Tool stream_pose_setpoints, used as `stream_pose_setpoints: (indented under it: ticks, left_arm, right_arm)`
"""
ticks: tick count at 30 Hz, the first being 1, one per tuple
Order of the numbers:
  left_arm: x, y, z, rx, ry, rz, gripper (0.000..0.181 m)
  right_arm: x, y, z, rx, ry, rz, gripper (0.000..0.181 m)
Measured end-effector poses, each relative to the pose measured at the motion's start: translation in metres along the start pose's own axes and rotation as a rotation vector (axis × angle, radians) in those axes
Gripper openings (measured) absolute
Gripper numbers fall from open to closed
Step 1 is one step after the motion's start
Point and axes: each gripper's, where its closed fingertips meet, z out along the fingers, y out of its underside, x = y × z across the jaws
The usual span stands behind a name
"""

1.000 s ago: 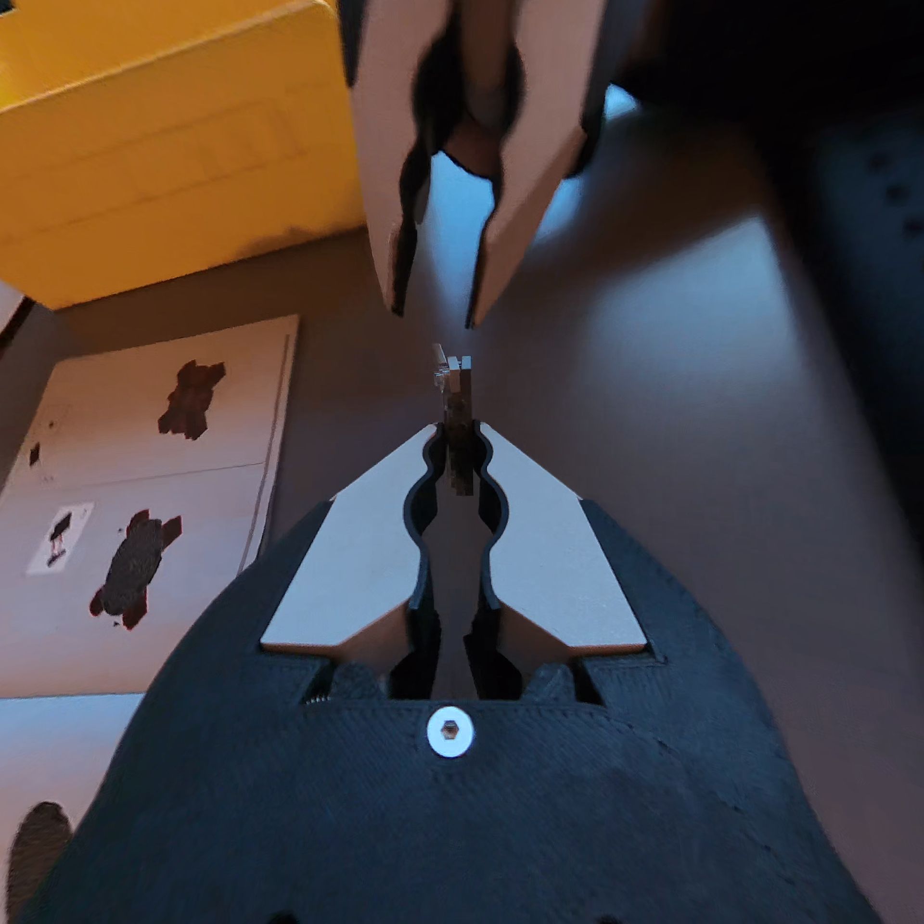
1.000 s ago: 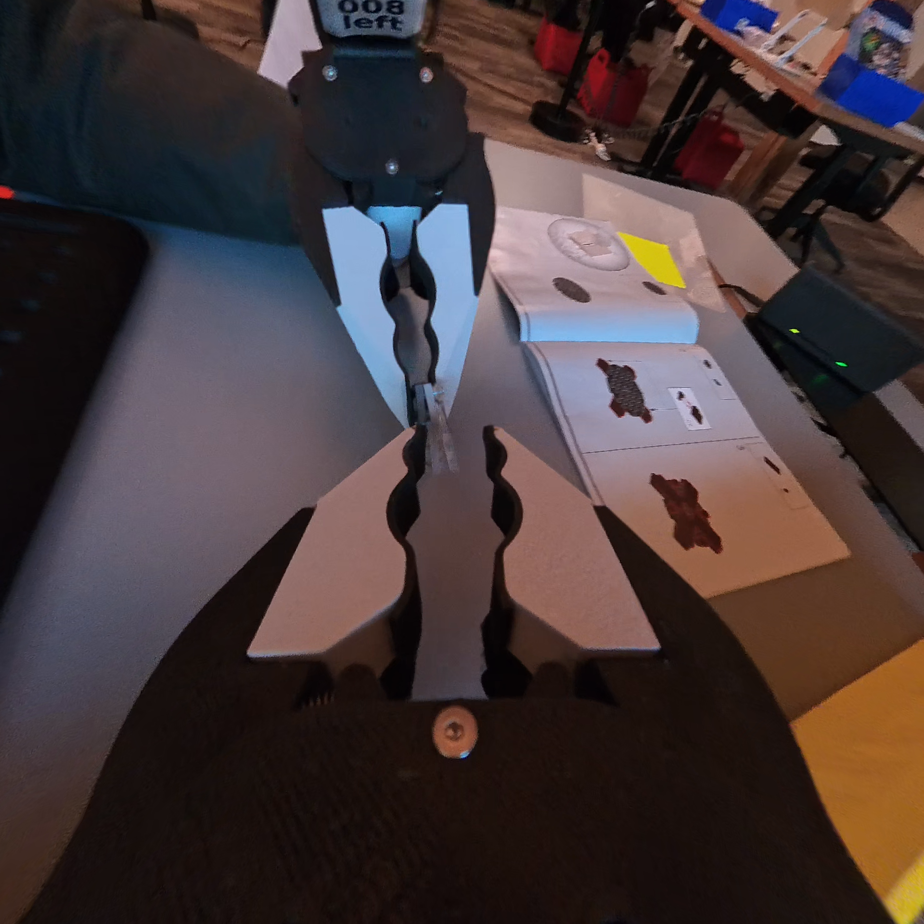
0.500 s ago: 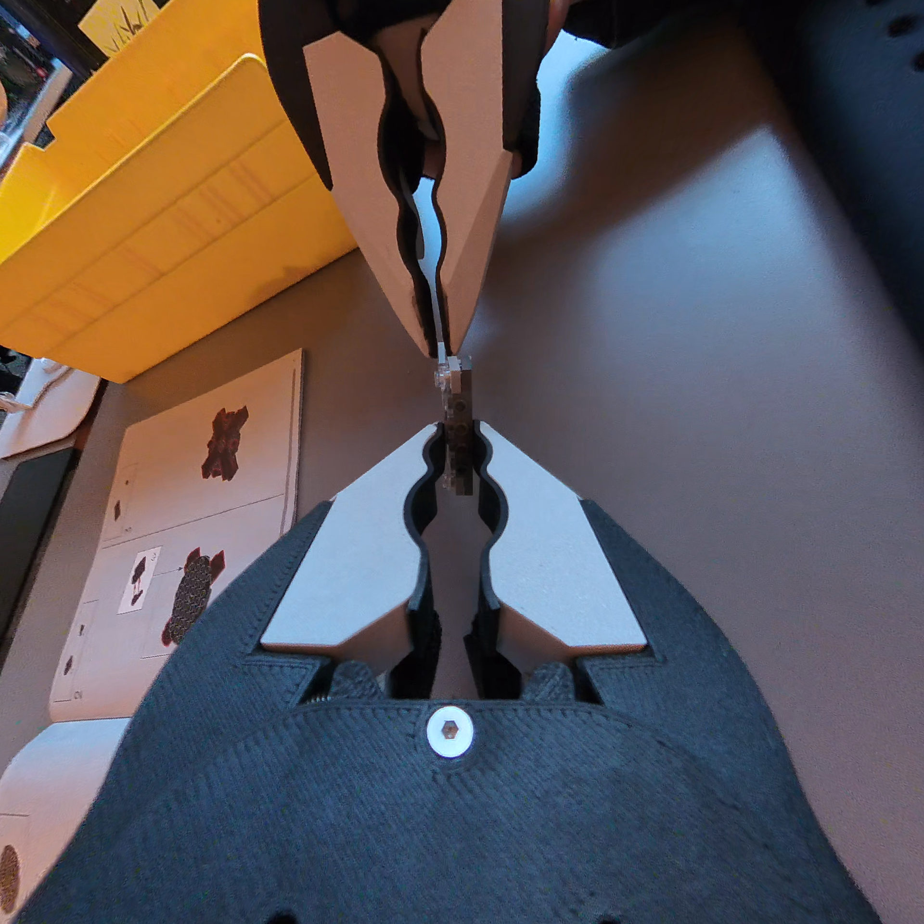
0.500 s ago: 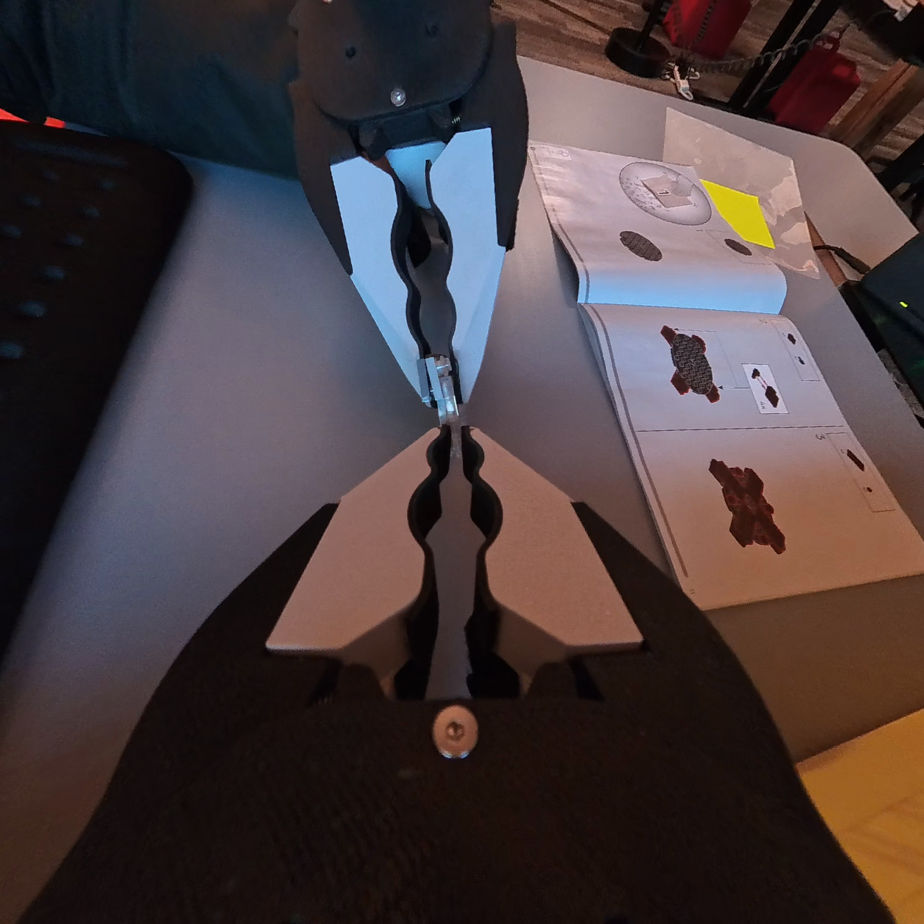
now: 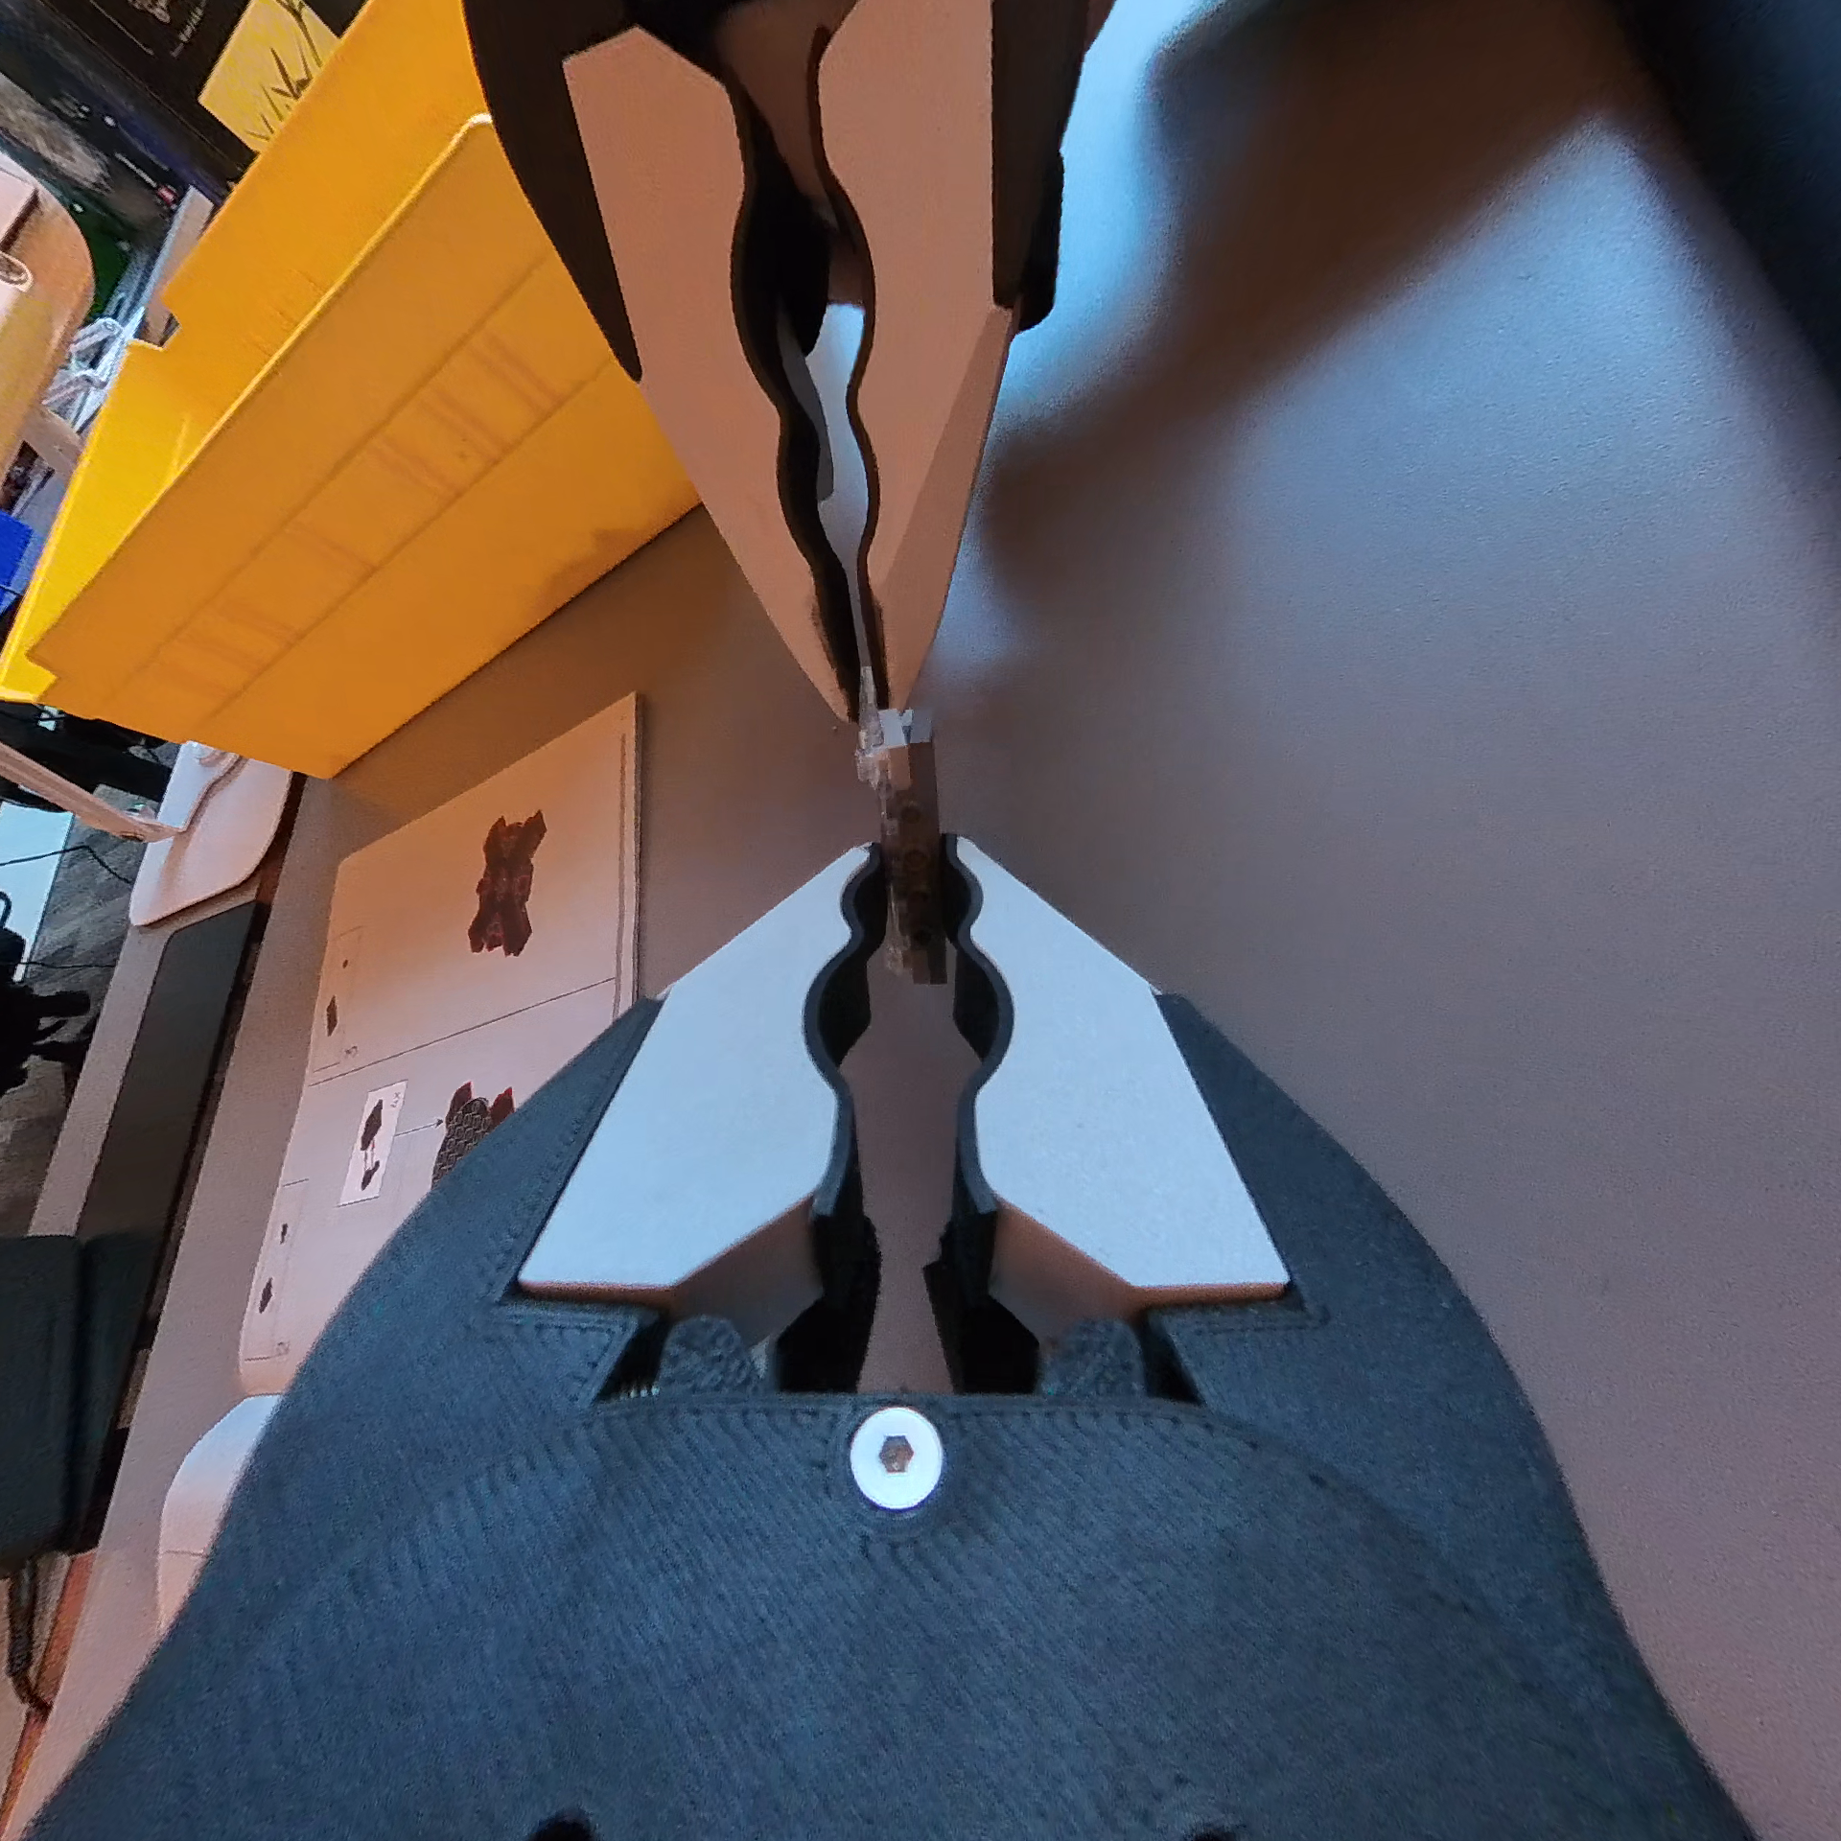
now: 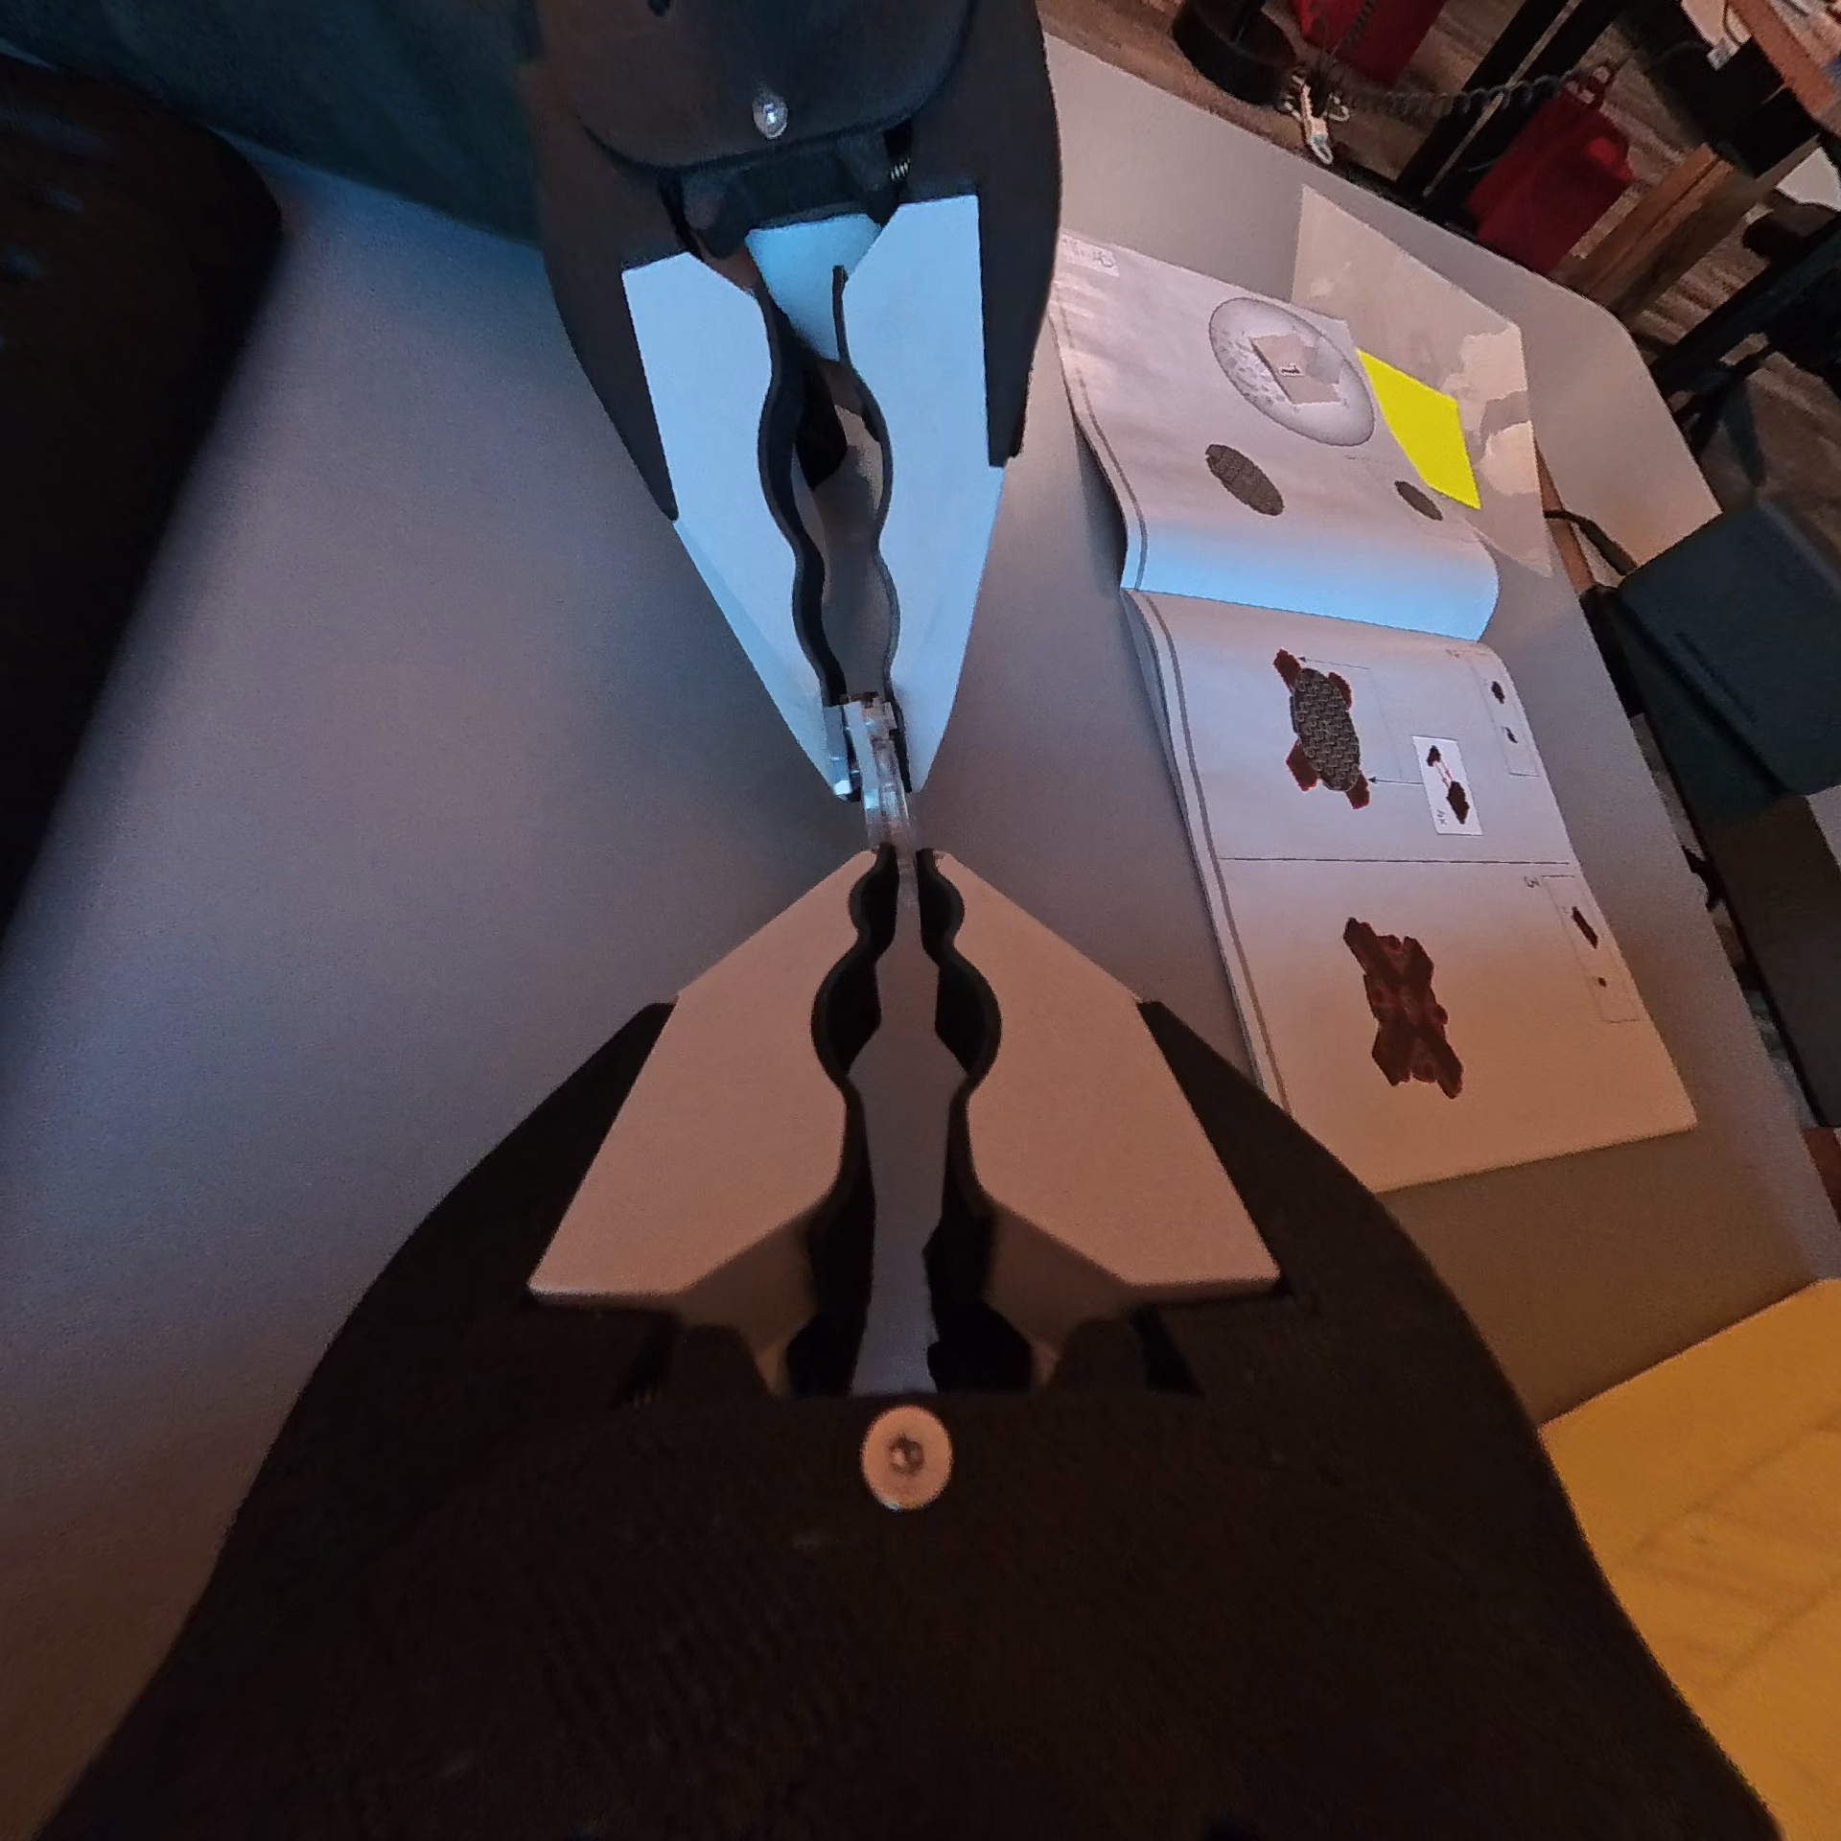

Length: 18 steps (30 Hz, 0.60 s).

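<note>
The left gripper [image 5: 912,857] has its tips clamped on a dark brown toy-brick plate [image 5: 919,877], a narrow strip whose long axis runs straight out along the fingers toward the other gripper. At its far end sits a small grey piece [image 5: 902,727]. The right gripper [image 6: 902,855] meets it tip to tip, its fingers pinched together on a clear transparent brick piece [image 6: 887,797], which also points lengthwise along its fingers and touches the strip's far end. Both are held above the grey tabletop [image 6: 349,797], near its middle.

Toward the tabletop's far right edge in the right wrist view lies an open instruction booklet [image 6: 1395,897] showing printed build diagrams of dark red and black shapes; its small print is too fine to read. A clear plastic bag with a yellow slip [image 6: 1420,423] lies at the booklet's far corner. A yellow plastic bin [image 5: 329,448] stands along the edge beside the booklet.
</note>
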Motion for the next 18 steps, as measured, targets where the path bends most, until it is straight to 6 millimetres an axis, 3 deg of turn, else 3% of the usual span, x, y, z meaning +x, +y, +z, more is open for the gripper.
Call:
stream_pose_setpoints:
  ticks: [7,11,18]
  left_arm:
    - [-0.004,0.004,0.0,-0.036,-0.017,-0.008,0.009]
    - [-0.001,0.004,0.001,-0.047,-0.013,0.028,0.009]
    - [-0.003,0.005,0.003,-0.026,-0.041,0.032,0.009]
  right_arm:
    - [0.003,0.002,0.002,-0.018,-0.022,0.13,0.003]
    - [0.018,0.006,-0.003,-0.011,0.008,0.241,0.001]
    - [0.024,0.005,-0.01,0.001,0.066,0.144,0.002]
